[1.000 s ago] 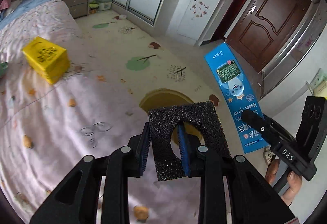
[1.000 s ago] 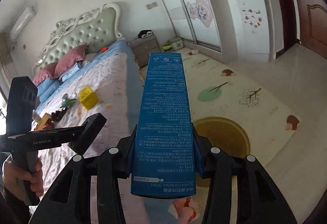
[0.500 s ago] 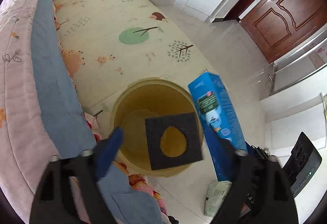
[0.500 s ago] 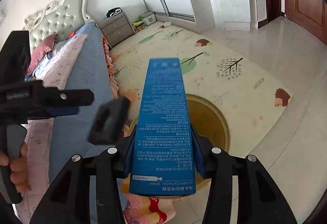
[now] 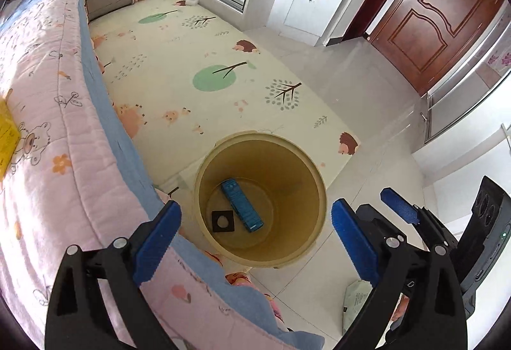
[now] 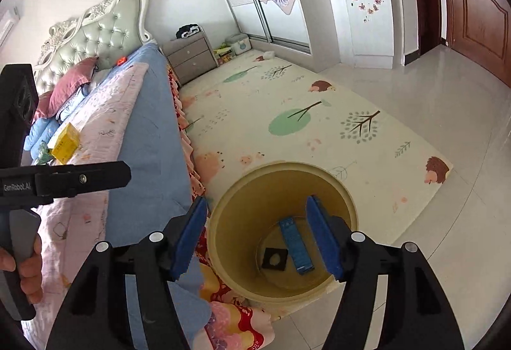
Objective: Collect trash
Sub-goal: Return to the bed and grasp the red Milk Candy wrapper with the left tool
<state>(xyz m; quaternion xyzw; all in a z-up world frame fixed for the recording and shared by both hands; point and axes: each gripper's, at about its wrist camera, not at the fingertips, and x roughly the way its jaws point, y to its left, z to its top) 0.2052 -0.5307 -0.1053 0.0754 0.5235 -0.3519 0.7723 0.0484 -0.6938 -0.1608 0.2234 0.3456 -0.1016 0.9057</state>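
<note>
You're holding both grippers over 1 yellow bin (image 5: pixel 314 187); L gripper (image 5: pixel 255 241) gaping wide, empty; R gripper (image 6: pixel 258 238) just been opening, empty. Lying inside: 1 blue box (image 5: pixel 242 205), 1 black foam square (image 5: pixel 223 221). "GenRobot.AI" is showing on L unit.

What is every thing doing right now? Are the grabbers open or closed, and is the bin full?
left gripper: open, nothing between its jaws
right gripper: open, jaws have just been opening, nothing between them
yellow trash bin: upright, lidless, nearly empty
blue nasal spray box: lying flat on the bin's bottom
black foam square: lying flat beside the box
yellow box: on the bed, not yet collected
brown door: closed
</note>
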